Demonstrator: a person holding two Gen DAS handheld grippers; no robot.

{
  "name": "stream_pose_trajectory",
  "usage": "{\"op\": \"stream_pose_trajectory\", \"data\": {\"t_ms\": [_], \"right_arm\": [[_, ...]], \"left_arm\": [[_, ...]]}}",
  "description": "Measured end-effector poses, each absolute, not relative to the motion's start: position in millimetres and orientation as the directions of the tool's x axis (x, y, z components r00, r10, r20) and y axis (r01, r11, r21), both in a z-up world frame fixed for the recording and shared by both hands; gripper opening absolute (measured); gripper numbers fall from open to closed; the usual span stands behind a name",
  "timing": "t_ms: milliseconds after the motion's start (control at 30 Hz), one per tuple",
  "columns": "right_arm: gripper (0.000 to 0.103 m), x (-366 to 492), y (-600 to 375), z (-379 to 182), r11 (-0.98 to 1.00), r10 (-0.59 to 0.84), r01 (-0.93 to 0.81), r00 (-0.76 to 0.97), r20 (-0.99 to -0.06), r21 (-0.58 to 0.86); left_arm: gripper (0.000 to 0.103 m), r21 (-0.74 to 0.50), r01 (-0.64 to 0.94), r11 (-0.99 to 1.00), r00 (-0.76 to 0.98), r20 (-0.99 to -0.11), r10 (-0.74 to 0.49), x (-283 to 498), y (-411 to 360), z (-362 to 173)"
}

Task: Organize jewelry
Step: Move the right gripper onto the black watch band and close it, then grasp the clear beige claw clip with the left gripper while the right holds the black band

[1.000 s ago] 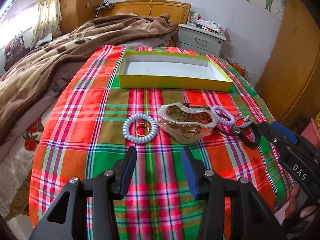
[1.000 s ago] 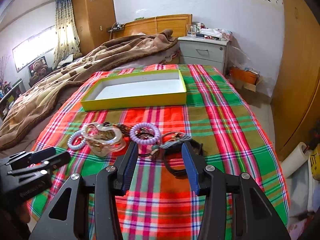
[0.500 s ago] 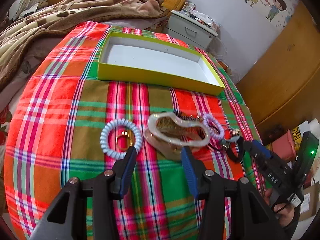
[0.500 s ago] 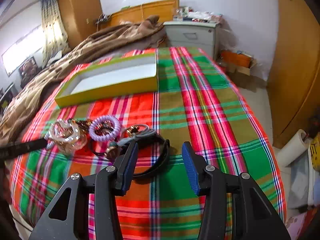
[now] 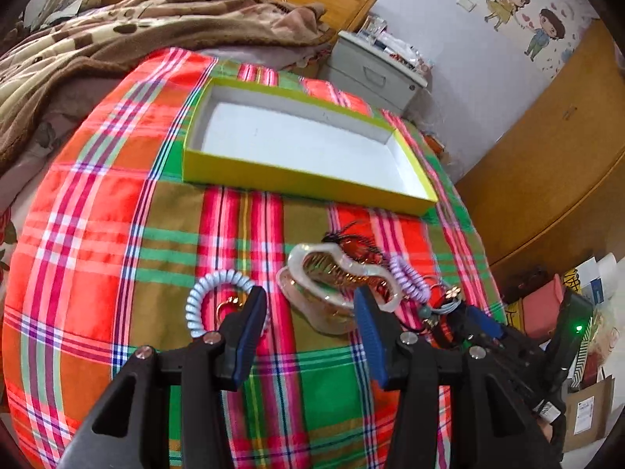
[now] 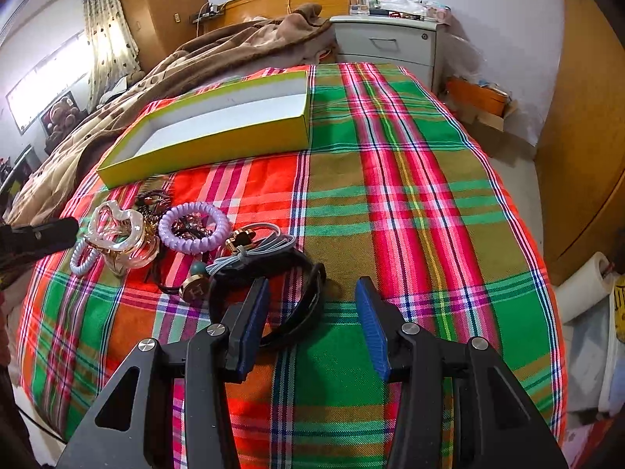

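While the yellow box (image 5: 308, 185) sits unfilled, the jewelry pile (image 6: 164, 242) lies before it on the plaid cloth (image 6: 410, 195). Both the left gripper (image 5: 308, 312) and right gripper (image 6: 312, 305) are spread, nothing pinched; a first pickup is judged next, the black band (image 6: 297, 312) being nearest.

Two downward wrist views, shared yellow box (image 5: 304, 179).

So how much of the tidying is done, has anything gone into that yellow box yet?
Nothing yet. The yellow box is empty. In hand: nothing; the left gripper and right gripper are both open, the right nearest the black band. Left to do: all of it, including the blue coil tie, purple coil tie and clear hair claw on the plaid cloth.
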State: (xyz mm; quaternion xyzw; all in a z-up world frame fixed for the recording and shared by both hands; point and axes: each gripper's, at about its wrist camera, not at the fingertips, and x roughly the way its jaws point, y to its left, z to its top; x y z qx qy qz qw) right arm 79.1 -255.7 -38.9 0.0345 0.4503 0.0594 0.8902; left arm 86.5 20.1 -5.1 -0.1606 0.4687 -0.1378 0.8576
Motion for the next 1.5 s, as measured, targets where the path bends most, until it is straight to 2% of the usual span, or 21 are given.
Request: {"op": "stream_pose_trajectory", "data": {"t_ms": [67, 133, 167, 467, 667, 867, 1033, 1367, 1500], "right_arm": [[0.046, 79, -255, -39, 0.991, 0.134, -0.075, 0.588, -0.797, 0.111], [0.036, 78, -253, -39, 0.991, 0.137, -0.083, 0.587, -0.798, 0.109], [0.026, 78, -252, -39, 0.991, 0.134, -0.082, 0.588, -0.798, 0.105], [0.017, 75, -255, -37, 0.987, 0.159, -0.083, 0.594, -0.789, 0.136], [0.016, 68, -253, -32, 0.99, 0.138, -0.094, 0.614, -0.777, 0.101], [0.013, 61, -256, -23, 0.994, 0.104, -0.094, 0.647, -0.756, 0.057], [0.013, 58, -263, -22, 0.993, 0.115, -0.099, 0.654, -0.748, 0.066], [0.013, 57, -264, -23, 0.991, 0.129, -0.104, 0.662, -0.739, 0.08], [0.013, 54, -264, -21, 0.992, 0.124, -0.104, 0.667, -0.734, 0.074]], "left_arm": [[0.048, -0.411, 0.093, 0.907, 0.508, -0.764, -0.398, 89, 18, -6], [0.048, -0.409, 0.083, 0.909, 0.499, -0.772, -0.393, 91, 15, -8], [0.048, -0.413, 0.084, 0.907, 0.496, -0.772, -0.397, 92, 13, -8], [0.049, -0.411, 0.055, 0.91, 0.439, -0.809, -0.392, 99, -4, -16], [0.051, -0.374, 0.065, 0.925, 0.386, -0.846, -0.368, 101, -19, -22], [0.05, -0.275, 0.068, 0.959, 0.389, -0.878, -0.279, 102, -22, -18], [0.05, -0.198, 0.002, 0.98, 0.381, -0.906, -0.184, 103, -7, -23], [0.049, -0.142, -0.017, 0.99, 0.396, -0.91, -0.124, 108, -17, -32], [0.044, -0.143, -0.012, 0.99, 0.405, -0.906, -0.126, 110, -17, -32]]}}
